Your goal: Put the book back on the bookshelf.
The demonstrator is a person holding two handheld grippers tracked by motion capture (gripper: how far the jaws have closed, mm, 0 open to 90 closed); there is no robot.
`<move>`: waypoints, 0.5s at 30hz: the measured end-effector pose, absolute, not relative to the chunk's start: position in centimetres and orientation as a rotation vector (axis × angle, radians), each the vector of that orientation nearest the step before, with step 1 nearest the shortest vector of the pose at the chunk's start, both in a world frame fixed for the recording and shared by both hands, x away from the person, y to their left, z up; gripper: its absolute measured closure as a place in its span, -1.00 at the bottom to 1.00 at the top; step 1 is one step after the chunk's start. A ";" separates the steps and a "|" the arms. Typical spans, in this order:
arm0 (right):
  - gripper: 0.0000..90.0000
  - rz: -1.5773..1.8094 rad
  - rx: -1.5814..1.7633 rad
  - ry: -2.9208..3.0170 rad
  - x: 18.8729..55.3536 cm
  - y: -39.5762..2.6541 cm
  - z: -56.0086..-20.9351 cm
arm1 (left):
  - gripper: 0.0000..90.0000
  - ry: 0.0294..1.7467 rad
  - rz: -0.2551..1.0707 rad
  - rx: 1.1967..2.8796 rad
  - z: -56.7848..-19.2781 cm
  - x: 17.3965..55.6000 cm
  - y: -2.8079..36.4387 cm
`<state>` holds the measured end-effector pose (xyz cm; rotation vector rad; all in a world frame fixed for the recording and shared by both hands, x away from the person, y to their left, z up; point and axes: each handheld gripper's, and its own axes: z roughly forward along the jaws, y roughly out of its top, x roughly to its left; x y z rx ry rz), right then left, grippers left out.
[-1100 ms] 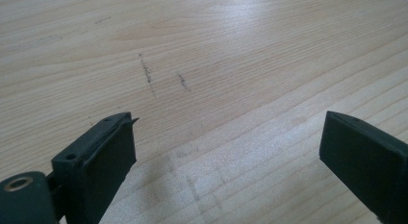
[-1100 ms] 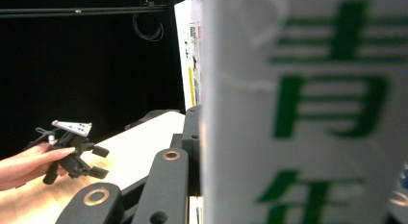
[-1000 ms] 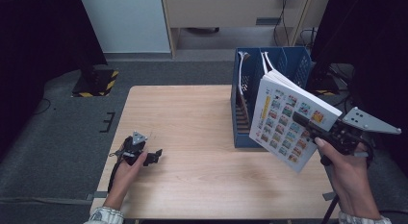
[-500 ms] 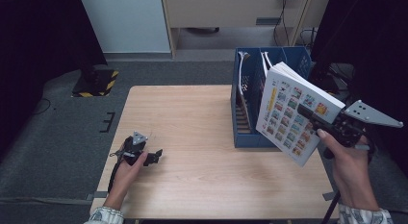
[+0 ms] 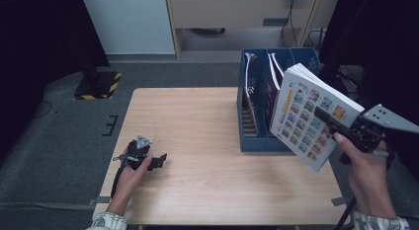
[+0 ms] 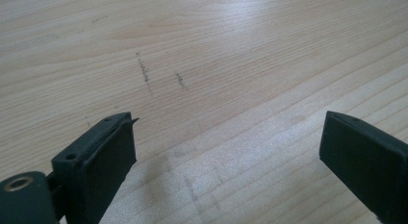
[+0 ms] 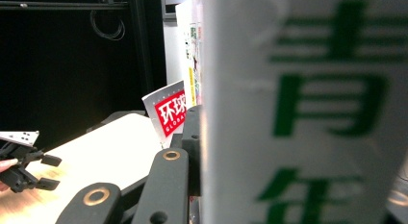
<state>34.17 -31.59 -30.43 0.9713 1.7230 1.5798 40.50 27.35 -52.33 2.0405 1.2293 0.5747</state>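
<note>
Grey carpet surrounded the wooden table (image 5: 197, 126), with dark curtains to either side and pale cabinet fronts beyond its far edge. All positions below are given relative to the blue file rack (image 5: 257, 106), which stood on the table's right portion and reached its far right corner.

The right gripper (image 5: 330, 120) had its jaws clamped on a thick white book (image 5: 309, 116) with a grid of small coloured pictures on its cover. The book was lifted clear of the table, tilted, overlapping the rack's right half and near right corner in the high view. In the right gripper view its spine, with large green characters, ran close past the lens, with other volumes upright in the rack behind it.

The left gripper (image 5: 157, 161) rested on the table well to the left of the rack, jaws apart and nothing between them.

Judged step: carrying the book to the rack for filing. The next move would call for turning the book upright, lining its spine with a free slot between the dividers, then lowering it.

Clearances: the rack's top edges and the white and dark volumes already standing in it were the likely snag points. Open tabletop lay left of the rack; the table's right edge lay just beside it, leaving little room there.
</note>
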 end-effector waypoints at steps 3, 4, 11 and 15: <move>0.64 1.568 0.975 1.719 34.1 -31.8 -30.4 | -0.88 1.232 0.575 2.037 -52.3 40.5 27.4; 0.64 1.567 0.979 1.717 34.1 -31.9 -30.4 | -0.88 1.232 0.575 2.038 -52.3 40.5 27.4; 0.64 1.543 0.991 1.685 34.0 -32.3 -30.3 | -0.88 1.233 0.576 2.039 -52.3 40.5 27.4; 0.64 1.519 0.993 1.685 34.0 -32.5 -30.4 | -0.88 1.234 0.576 2.039 -52.3 40.5 27.4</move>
